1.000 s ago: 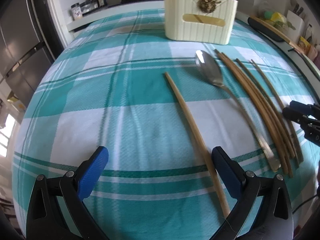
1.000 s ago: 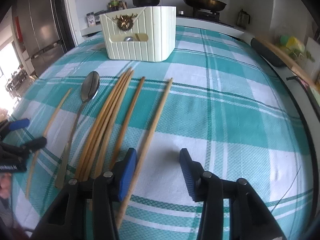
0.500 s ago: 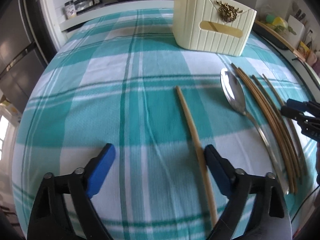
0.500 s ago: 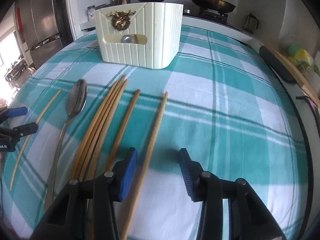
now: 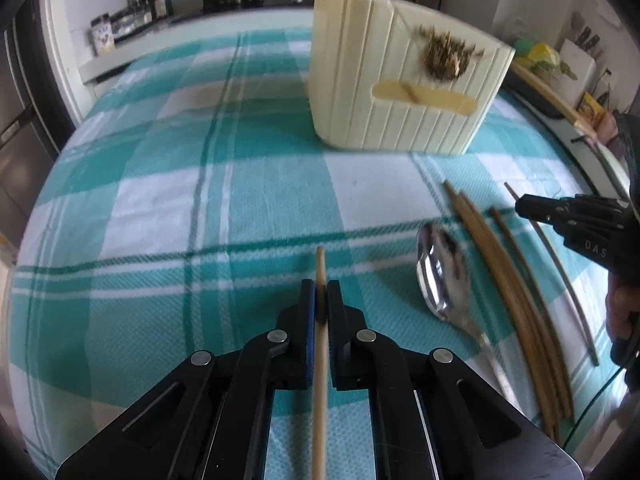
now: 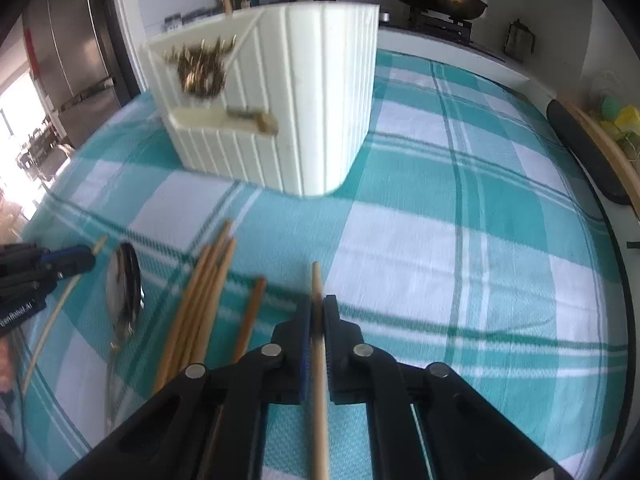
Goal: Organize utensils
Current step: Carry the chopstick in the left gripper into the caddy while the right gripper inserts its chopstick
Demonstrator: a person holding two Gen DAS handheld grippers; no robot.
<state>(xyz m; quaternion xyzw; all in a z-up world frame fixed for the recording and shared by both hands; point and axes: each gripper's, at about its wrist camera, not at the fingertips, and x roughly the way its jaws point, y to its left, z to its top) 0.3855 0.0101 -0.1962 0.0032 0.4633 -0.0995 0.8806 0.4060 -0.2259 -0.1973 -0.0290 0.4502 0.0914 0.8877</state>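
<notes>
Both grippers are gripping: the left gripper (image 5: 320,296) is clamping one wooden chopstick (image 5: 320,360), the right gripper (image 6: 317,312) another chopstick (image 6: 319,380), jaws having just closed. Next, carrying them to the cream holder (image 5: 400,92) near the counter's far edge.

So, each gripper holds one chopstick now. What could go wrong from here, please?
1. The left gripper and right gripper each pinch a long chopstick near its far end, so the sticks may pivot or slip.
2. The holder is tall with a narrow top; a swinging stick could hit its rim or tip it.
3. The trailing ends might drag the spoon or loose chopsticks across the cloth.
</notes>
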